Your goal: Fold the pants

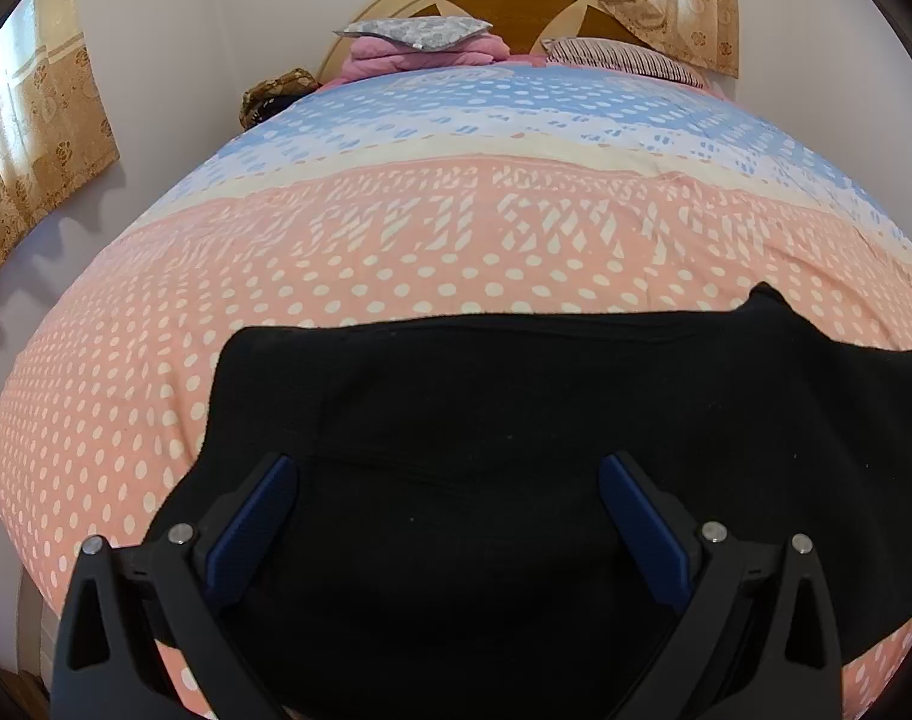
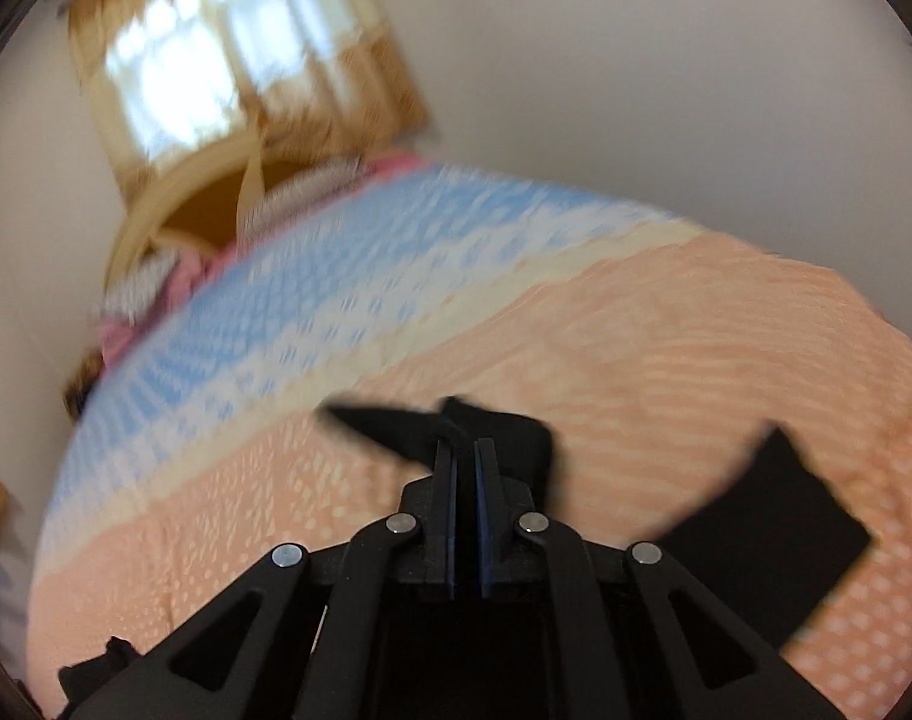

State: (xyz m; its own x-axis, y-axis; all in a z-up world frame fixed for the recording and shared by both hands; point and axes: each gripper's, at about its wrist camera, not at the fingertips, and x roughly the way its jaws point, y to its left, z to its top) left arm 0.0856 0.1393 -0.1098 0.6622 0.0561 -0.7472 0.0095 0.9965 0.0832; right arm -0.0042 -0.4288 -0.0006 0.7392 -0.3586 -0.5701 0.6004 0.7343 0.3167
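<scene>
My right hand-held gripper (image 2: pixel 467 450) pinches the black pants (image 1: pixel 516 420), lying near the bed's (image 1: pixel 396 240) foot edge; the left hand-held gripper (image 1: pixel 448 471) gapes wide above them (soft, limp; I'd grab hems).

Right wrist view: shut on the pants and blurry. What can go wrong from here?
1. The right gripper pinches only a small bunch of the black pants at its tips; the blur suggests fast motion, so the cloth may slip out.
2. The left gripper is open above the pants and pins nothing, so a pull may drag the whole garment across the bedspread.
3. A loose flap hangs to the side and may fold crooked.
</scene>
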